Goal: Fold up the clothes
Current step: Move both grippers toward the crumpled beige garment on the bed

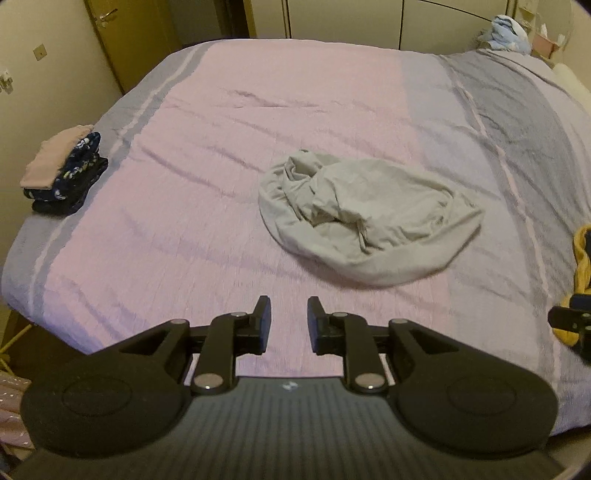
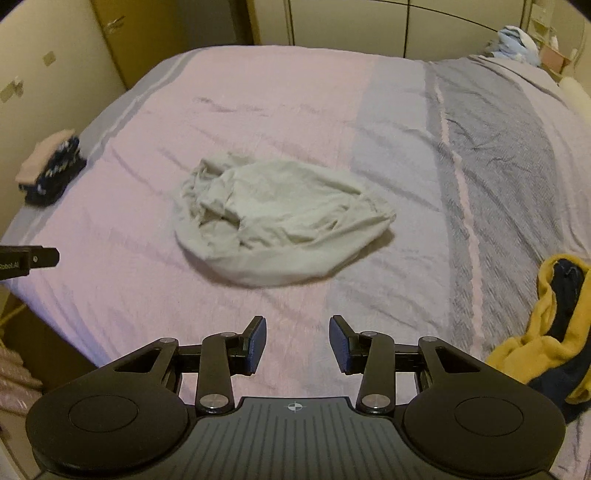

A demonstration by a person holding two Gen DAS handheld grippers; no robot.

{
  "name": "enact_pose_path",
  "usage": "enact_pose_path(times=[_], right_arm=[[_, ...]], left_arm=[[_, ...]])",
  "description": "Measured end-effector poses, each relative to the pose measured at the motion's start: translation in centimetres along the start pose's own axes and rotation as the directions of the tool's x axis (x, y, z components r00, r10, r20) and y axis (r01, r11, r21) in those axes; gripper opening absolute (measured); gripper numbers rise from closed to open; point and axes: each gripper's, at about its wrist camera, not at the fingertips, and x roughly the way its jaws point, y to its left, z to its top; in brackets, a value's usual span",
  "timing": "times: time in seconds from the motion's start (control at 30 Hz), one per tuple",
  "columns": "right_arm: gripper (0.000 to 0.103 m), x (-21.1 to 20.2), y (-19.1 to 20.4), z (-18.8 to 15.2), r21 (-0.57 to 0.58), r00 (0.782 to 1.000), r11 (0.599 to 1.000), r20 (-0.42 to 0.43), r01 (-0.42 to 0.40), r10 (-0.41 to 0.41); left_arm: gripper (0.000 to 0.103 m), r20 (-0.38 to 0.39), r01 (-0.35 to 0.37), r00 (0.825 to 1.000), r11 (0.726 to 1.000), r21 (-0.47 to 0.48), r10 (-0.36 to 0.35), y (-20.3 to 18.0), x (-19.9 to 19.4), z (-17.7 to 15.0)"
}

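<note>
While both grippers are hovering above the near edge of the bed [image 1: 295, 110], nothing is lying between either pair of fingers.

Left gripper [image 1: 289, 321]: jaws are standing apart with a narrow gap, only pink cover showing through it. Not touching any cloth.

Right gripper [image 2: 297, 343]: jaws are standing wider apart than the left's, blue pads facing each other, bare bedspread showing between them. Also holding nothing.

Target garment: a pale grey garment [image 1: 365, 218] is lying crumpled in a rounded heap near the middle of the bed, on the pink band of the cover, close to where the pink is meeting the grey-striped band. It is sitting ahead of both grippers and apart from them; in the left wrist view it is lying to the right of the fingers' line, in the right wrist view [image 2: 280, 218] to the left. Folds are bunching toward its far left side; which kind of garment it is, I cannot tell.

Other cloth: a folded stack [image 1: 62, 170], a pinkish piece on top of dark patterned ones, is resting at the bed's far left edge, well apart from the heap. A yellow and dark blue garment [image 2: 550, 332] is lying bunched at the right edge, beside the right gripper. Light blue cloth [image 1: 508, 31] is sitting past the far right corner.

Closed door and cupboard fronts are standing behind the bed.
</note>
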Motion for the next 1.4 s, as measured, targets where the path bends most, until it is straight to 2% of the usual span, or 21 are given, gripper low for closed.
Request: enact_pose_path(times=[0.37,0.63,0.73,1.03,1.2,1.4], right_arm=[[0.042,-1.9,-0.2,-6.2,-0.018,0.999,0.999,-0.033,-0.031,0.031],[0.042,-3.6,-0.4,-8.1,-0.029,0.999,0.999,-0.016,-0.036,0.036],[0.042,-4.2,-0.6,-8.0,-0.021,0.999,0.999,-0.002,-0.032,0.032],[0.042,-4.2,-0.2,-6.7,-0.007,0.999,1.000,0.023,-0.026,0.026],[0.042,-3.3,0.4,-5.4,0.014,1.000,1.000,0.025,-0.010,0.009],[0.042,-1.0,1.2,-3.2,0.078,1.000,0.997,0.007,0.009,-0.010]], left_arm=[[0.021,0.011,-0.015,1.000,1.000,-0.020,0.015,-2.7,-4.6,-6.8],[0.022,0.029,-0.033,0.999,0.999,-0.024,0.034,-3.4,-6.5,-8.6],[0.027,0.046,-0.036,0.998,0.999,-0.025,0.037,-3.5,-6.9,-8.7],[0.027,0.051,-0.022,0.998,1.000,-0.014,0.023,-2.7,-6.3,-7.6],[0.027,0.051,0.004,0.999,1.000,0.007,-0.005,-1.5,-4.9,-5.9],[0.028,0.049,0.033,0.998,0.999,0.013,-0.034,1.8,-2.3,-3.1]])
